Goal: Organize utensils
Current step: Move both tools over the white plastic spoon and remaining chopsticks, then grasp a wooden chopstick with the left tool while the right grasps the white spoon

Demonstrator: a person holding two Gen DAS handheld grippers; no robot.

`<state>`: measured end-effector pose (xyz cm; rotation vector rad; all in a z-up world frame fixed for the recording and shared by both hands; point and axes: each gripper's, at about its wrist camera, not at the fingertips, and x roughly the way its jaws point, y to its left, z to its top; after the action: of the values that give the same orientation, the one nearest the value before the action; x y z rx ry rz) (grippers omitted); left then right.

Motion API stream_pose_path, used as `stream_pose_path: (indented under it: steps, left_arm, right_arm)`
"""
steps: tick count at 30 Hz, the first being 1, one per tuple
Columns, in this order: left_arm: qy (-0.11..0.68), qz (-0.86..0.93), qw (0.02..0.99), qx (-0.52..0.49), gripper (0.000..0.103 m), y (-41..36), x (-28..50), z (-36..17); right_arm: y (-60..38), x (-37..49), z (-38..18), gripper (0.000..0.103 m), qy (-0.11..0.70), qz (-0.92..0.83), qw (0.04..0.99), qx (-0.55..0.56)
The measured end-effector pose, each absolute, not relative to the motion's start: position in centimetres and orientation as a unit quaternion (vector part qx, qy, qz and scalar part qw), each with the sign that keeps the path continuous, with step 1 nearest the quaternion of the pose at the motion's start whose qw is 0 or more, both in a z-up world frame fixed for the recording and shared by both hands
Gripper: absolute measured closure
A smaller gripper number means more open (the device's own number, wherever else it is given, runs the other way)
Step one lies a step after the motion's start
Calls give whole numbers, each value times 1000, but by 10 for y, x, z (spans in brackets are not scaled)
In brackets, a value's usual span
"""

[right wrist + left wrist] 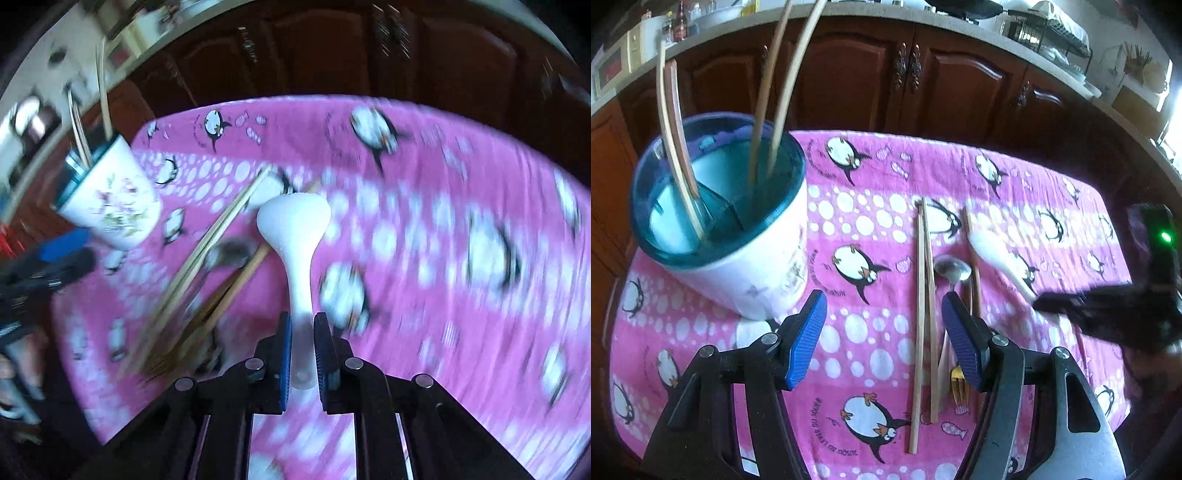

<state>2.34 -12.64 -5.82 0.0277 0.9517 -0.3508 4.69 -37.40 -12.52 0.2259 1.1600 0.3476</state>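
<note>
Holder: one white cup [753, 273] with a teal rim, standing upright at the left of the worktop [871, 177], which wears a pink penguin cloth.
In the holder: four long sticks [775, 103] by my count, leaning against the rim and rising well above it.
Loose chopsticks: a pair [923, 314] lying side by side in the middle of the cloth, and at least one more stick [975, 266] just to their right; the far ends of that one are hidden behind my left claw.
Spoons: two. One metal spoon [952, 269] lies between the pair and the single stick. One white plastic paddle spoon [295, 236] lies further right.
Fork: one yellow-tinted fork [958, 387], mostly hidden behind my left claw's right pad.
Left claw [882, 332]: released, jaws spread wide above the cloth, nothing between the pads, hanging near the cup and over the loose pair.
Right claw [302, 354]: clenched on the handle of the white paddle spoon, pads pressed to both its sides; the bowl points away from me.
In the way: the single stick runs under the paddle spoon's bowl, and the metal spoon crowds it.
Around: dark wooden cabinet doors [916, 74] behind the worktop, a cluttered counter above them with a dish rack [1049, 33]. The right wrist view is blurred.
</note>
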Motion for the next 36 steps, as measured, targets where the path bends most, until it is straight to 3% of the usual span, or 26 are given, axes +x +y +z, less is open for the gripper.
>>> stream_pose_path:
  steps: [7, 10, 13, 20, 36]
  left_arm:
    - [468, -174, 866, 24, 38, -133, 22, -73]
    - [473, -179, 862, 30, 38, -137, 23, -80]
    - [475, -185, 859, 49, 41, -147, 29, -88]
    - [491, -172, 851, 73, 64, -163, 54, -105]
    - [509, -163, 843, 70, 66, -191, 108, -116]
  right_arm:
    - [-371, -12, -124, 92, 537, 168, 812, 157]
    - [-371, -21, -117, 75, 520, 149, 830, 137]
    - [-370, -28, -117, 75, 519, 146, 832, 133]
    - [-375, -32, -124, 75, 516, 131, 835, 138]
    - [-356, -36, -133, 75, 521, 126, 837, 107]
